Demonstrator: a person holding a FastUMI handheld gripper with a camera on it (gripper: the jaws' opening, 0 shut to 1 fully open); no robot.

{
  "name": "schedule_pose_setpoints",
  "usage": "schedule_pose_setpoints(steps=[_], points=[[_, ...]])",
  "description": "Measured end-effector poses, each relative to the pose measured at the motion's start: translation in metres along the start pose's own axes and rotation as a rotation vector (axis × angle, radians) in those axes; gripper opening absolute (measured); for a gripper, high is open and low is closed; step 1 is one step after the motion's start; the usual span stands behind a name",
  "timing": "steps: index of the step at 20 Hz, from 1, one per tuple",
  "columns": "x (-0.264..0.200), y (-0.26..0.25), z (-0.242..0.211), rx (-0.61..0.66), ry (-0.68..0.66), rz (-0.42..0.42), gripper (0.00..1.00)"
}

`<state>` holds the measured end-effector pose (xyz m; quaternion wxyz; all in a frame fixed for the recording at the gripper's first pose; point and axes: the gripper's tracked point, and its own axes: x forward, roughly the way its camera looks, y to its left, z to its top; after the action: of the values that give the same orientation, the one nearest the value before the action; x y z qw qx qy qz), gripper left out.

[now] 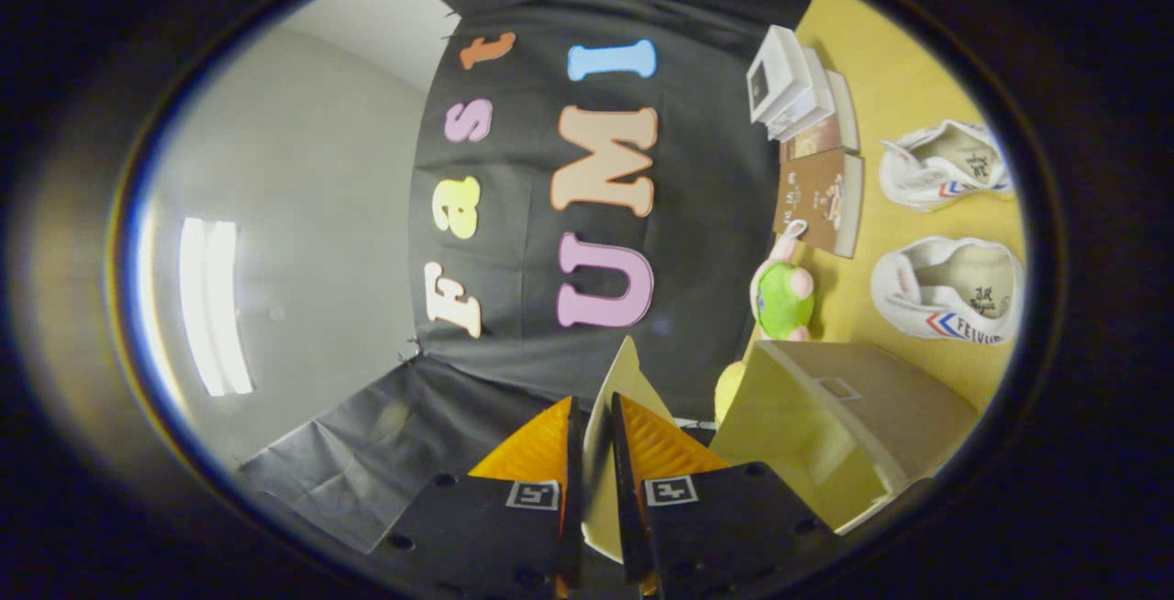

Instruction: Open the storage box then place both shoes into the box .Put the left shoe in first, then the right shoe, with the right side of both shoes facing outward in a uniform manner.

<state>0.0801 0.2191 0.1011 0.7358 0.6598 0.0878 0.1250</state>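
got my gripper (592, 453) pinching the box lid (616, 389), box (853, 416) right beside, both shoes (949, 293) and a plush toy (782, 297) beyond

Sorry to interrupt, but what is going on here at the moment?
A person's handheld gripper is shut on the pale lid flap of the storage box, which is open. Both white shoes lie on the yellow table beyond the box, not yet packed.

Claw (592, 439): ribbed fingers, square coded marker on each mount, round holes.
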Motion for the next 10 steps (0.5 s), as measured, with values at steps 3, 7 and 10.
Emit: schedule_pose_setpoints(steps=[3,7,10], points=[[0.015,0.037,-0.037,-0.114,0.088,0.03,0.2],[0.031,0.073,-0.1,-0.17,0.207,0.089,0.26],[0.033,0.081,-0.152,-0.197,0.301,0.11,0.27]])
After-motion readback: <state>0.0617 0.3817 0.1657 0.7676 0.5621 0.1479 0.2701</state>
